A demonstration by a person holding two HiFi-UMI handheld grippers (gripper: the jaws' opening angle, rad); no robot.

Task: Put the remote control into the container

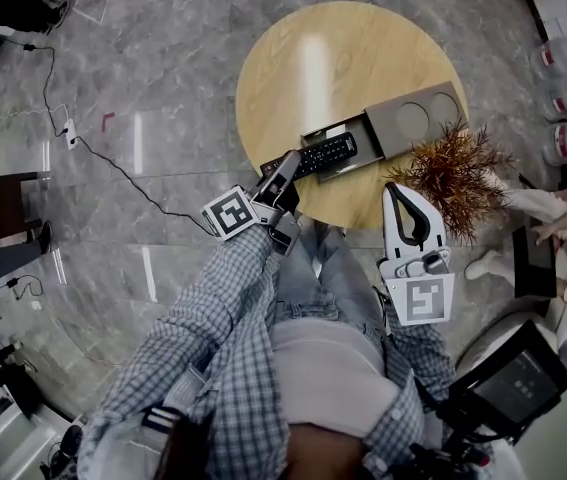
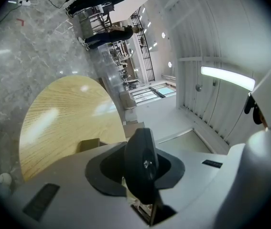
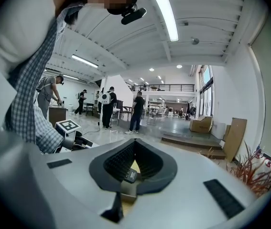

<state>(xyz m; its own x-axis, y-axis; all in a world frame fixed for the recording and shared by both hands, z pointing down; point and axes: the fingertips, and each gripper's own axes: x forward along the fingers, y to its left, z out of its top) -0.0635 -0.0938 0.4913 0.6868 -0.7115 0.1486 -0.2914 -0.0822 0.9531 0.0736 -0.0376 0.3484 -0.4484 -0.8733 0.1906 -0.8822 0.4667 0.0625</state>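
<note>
Grey marble flooring [image 1: 163,88] surrounds a round wooden surface [image 1: 293,68], seen from above.

Left gripper [image 1: 285,174]: its fingers are clamped on the near end of the black remote control [image 1: 323,153]. In the left gripper view the remote's rounded dark end fills the gap between them. The remote runs at a slant from the fingers out across the open rectangular compartment of the grey container [image 1: 403,123], with its near end reaching past the compartment's left edge. Whether the far end rests on the compartment floor cannot be told. The container's other part, bearing two round recesses, lies toward the surface's right edge.

Right gripper [image 1: 396,194]: its fingers are pressed together with nothing between them. It is held off the surface's near right edge, well apart from the remote.

A dried reddish-brown plant [image 1: 453,173] stands just beside the right gripper. A black cable [image 1: 113,163] crosses the floor at left. Checked sleeves [image 1: 223,298] lead to both grippers.
</note>
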